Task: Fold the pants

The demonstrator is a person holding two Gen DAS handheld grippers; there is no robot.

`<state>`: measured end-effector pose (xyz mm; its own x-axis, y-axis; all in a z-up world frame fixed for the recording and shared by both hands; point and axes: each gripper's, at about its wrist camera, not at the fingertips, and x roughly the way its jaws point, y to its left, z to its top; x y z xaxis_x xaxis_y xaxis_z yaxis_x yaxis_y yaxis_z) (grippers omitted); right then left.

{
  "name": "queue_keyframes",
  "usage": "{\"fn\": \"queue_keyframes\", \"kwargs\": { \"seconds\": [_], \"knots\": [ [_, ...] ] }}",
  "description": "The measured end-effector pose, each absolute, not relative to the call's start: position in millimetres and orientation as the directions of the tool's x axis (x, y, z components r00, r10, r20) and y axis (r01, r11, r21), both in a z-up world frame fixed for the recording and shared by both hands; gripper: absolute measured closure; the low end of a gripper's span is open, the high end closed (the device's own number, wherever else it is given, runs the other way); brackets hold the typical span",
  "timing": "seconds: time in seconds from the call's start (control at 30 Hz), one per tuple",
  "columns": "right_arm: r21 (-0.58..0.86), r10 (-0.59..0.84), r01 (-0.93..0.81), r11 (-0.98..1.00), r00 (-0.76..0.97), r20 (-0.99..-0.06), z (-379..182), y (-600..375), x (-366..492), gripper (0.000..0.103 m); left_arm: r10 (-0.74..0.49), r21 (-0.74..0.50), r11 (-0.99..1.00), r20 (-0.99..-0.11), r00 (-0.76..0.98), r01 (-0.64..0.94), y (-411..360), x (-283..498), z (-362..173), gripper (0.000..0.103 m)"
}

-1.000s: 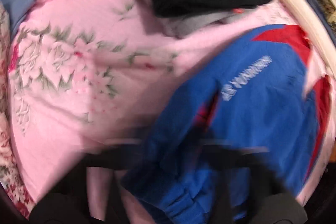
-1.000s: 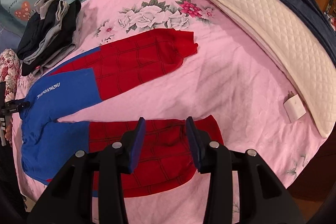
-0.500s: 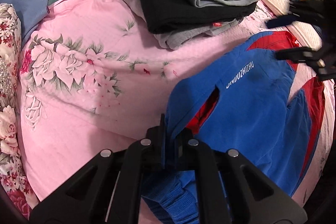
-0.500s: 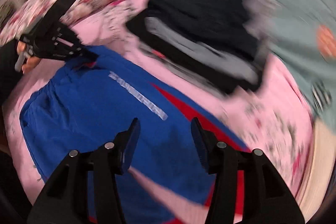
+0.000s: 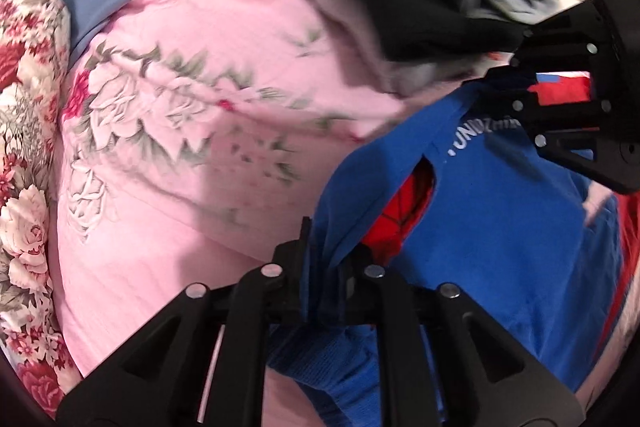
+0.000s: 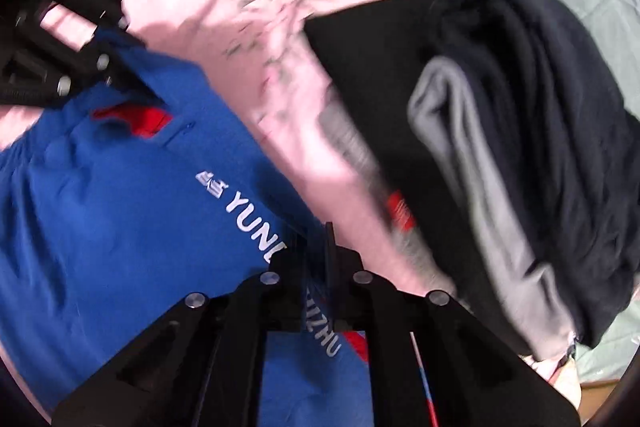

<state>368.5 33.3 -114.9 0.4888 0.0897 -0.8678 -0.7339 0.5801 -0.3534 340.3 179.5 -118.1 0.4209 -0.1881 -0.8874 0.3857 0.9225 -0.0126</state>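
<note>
The blue-and-red pants (image 5: 500, 227) are pinched at the waistband by left gripper (image 5: 324, 259) and right gripper (image 6: 316, 263), legs trailing away.

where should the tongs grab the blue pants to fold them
At the waistband of the pants, one corner each, coming down from above. The garment lies flat on the pink sheet, so only its raised top hem can be pinched. The left tongs already pinch one corner; the right tongs have just closed on the blue edge by the lettering.
</note>
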Motion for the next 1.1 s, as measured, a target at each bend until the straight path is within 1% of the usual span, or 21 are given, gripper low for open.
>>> {"fn": "queue_keyframes", "kwargs": {
  "seconds": [0.07, 0.17, 0.23, 0.33, 0.43, 0.53, 0.67, 0.77, 0.9, 0.97, 1.1],
  "knots": [
    [-0.353, 0.078, -0.729, 0.586, 0.485, -0.871, -120, 40, 383, 0.096, -0.187, -0.027, 0.929, -0.896, 0.402, 0.370, 184, 349, -127, 0.085],
    [-0.345, 0.057, -0.736, 0.583, 0.460, -0.886, -135, 46, 399, 0.096, -0.188, -0.036, 0.932, -0.899, 0.397, 0.361, 185, 350, -126, 0.085],
    [-0.350, 0.055, -0.737, 0.578, 0.464, -0.884, -138, 46, 404, 0.096, -0.199, -0.043, 0.931, -0.892, 0.405, 0.363, 185, 344, -115, 0.087],
    [-0.311, 0.079, -0.738, 0.599, 0.441, -0.894, -126, 47, 400, 0.096, -0.235, -0.053, 0.920, -0.867, 0.440, 0.388, 188, 320, -85, 0.088],
    [-0.281, 0.130, -0.737, 0.615, 0.447, -0.885, -89, 36, 392, 0.096, -0.254, -0.048, 0.912, -0.845, 0.470, 0.407, 192, 288, -58, 0.088],
    [-0.196, 0.211, -0.737, 0.647, 0.420, -0.883, -52, 19, 361, 0.096, -0.287, -0.053, 0.897, -0.825, 0.487, 0.439, 191, 242, -41, 0.088],
    [-0.165, 0.232, -0.744, 0.648, 0.399, -0.887, -42, 9, 289, 0.096, -0.337, -0.058, 0.857, -0.815, 0.472, 0.511, 183, 166, -50, 0.088],
    [-0.122, 0.243, -0.726, 0.677, 0.377, -0.894, -61, 5, 225, 0.096, -0.396, -0.132, 0.837, -0.817, 0.420, 0.531, 181, 130, -68, 0.087],
    [-0.056, 0.242, -0.693, 0.719, 0.324, -0.915, -88, 16, 167, 0.096, -0.397, -0.155, 0.834, -0.835, 0.381, 0.529, 178, 113, -90, 0.087],
    [-0.061, 0.239, -0.690, 0.722, 0.331, -0.913, -96, 13, 144, 0.096, -0.405, -0.173, 0.829, -0.842, 0.356, 0.532, 180, 113, -97, 0.087],
    [-0.077, 0.226, -0.685, 0.725, 0.342, -0.912, -104, 15, 123, 0.096, -0.419, -0.170, 0.799, -0.846, 0.330, 0.577, 179, 108, -105, 0.085]
  ]
}}
